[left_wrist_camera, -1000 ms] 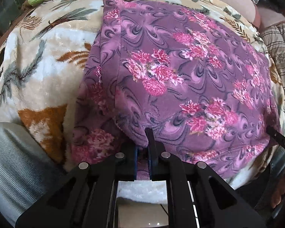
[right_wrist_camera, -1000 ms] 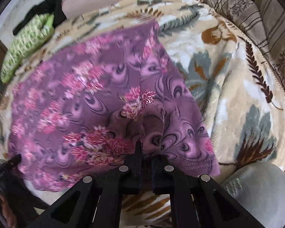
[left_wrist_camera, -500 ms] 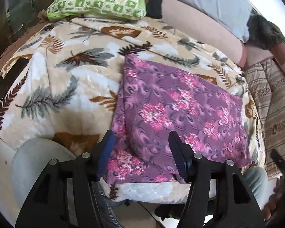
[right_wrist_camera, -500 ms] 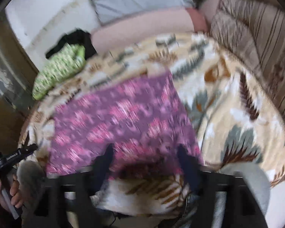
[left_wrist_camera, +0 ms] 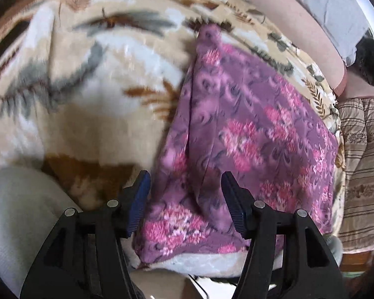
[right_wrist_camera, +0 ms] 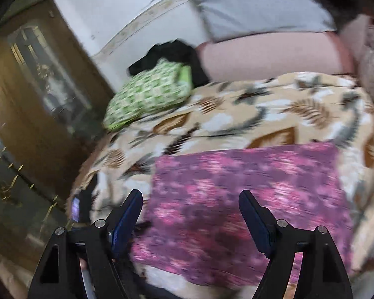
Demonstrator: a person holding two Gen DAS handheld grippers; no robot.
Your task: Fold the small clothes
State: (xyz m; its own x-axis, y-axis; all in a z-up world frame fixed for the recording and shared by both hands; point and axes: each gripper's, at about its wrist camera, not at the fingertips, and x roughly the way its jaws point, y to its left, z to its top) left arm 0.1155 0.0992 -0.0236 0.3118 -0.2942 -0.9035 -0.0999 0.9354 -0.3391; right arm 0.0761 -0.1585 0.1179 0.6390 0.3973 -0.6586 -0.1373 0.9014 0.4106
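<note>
A purple garment with pink flowers (left_wrist_camera: 249, 129) lies folded flat on a leaf-patterned blanket (left_wrist_camera: 92, 79). It also shows in the right wrist view (right_wrist_camera: 236, 194), blurred. My left gripper (left_wrist_camera: 185, 189) is open and empty, just above the garment's near left corner. My right gripper (right_wrist_camera: 190, 211) is open and empty, above the garment's near edge. Neither touches the cloth.
A green checked folded cloth (right_wrist_camera: 149, 92) and a black garment (right_wrist_camera: 172, 52) lie at the blanket's far edge. A pink cushion (right_wrist_camera: 269, 54) and a grey pillow (right_wrist_camera: 256, 2) sit behind. A striped cover (left_wrist_camera: 361, 154) lies right. A wooden cabinet (right_wrist_camera: 37, 94) stands left.
Both grippers were shut on the garment's near edge one second ago. They have let go, opened and drawn back; the right view has swung up and left.
</note>
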